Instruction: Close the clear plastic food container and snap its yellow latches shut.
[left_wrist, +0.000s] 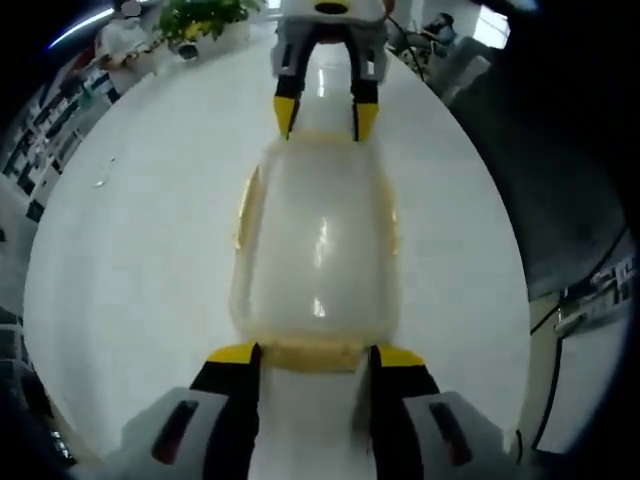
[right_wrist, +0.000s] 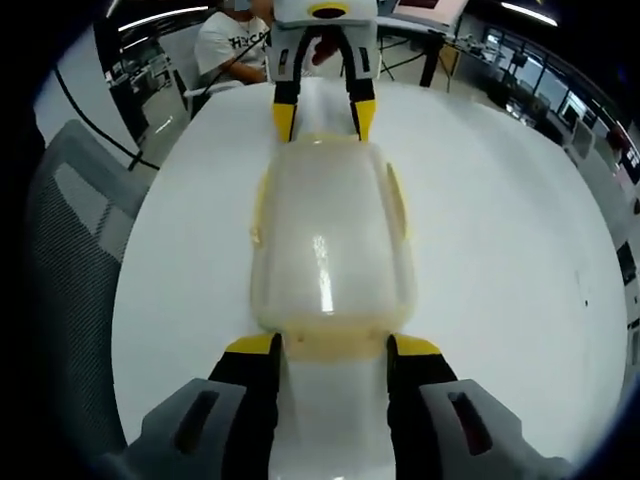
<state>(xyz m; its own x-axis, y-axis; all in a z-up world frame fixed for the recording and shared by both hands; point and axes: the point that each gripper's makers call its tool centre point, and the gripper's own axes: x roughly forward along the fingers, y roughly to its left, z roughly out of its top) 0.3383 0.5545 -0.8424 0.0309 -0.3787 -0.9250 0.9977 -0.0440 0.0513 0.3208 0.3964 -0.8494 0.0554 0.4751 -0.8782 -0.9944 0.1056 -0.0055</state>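
Note:
The clear plastic food container (left_wrist: 318, 245) lies lengthwise on the white table (left_wrist: 130, 260) with its lid resting on top. Yellow latches (left_wrist: 244, 205) run along its long sides, and another yellow latch (left_wrist: 315, 356) sits at the near end. My left gripper (left_wrist: 317, 355) stands open, its jaws either side of that end latch. My right gripper (left_wrist: 325, 118) faces it at the container's far end, also open. In the right gripper view the container (right_wrist: 330, 240) lies the same way, with my right gripper (right_wrist: 332, 347) open at the near yellow latch (right_wrist: 332, 346) and the left gripper (right_wrist: 323, 120) opposite.
A potted plant (left_wrist: 200, 18) stands past the table's far edge. A grey mesh chair (right_wrist: 75, 220) is at the table's left side in the right gripper view, and a person in a white shirt (right_wrist: 232, 45) sits beyond the far edge, near desks (right_wrist: 430, 20).

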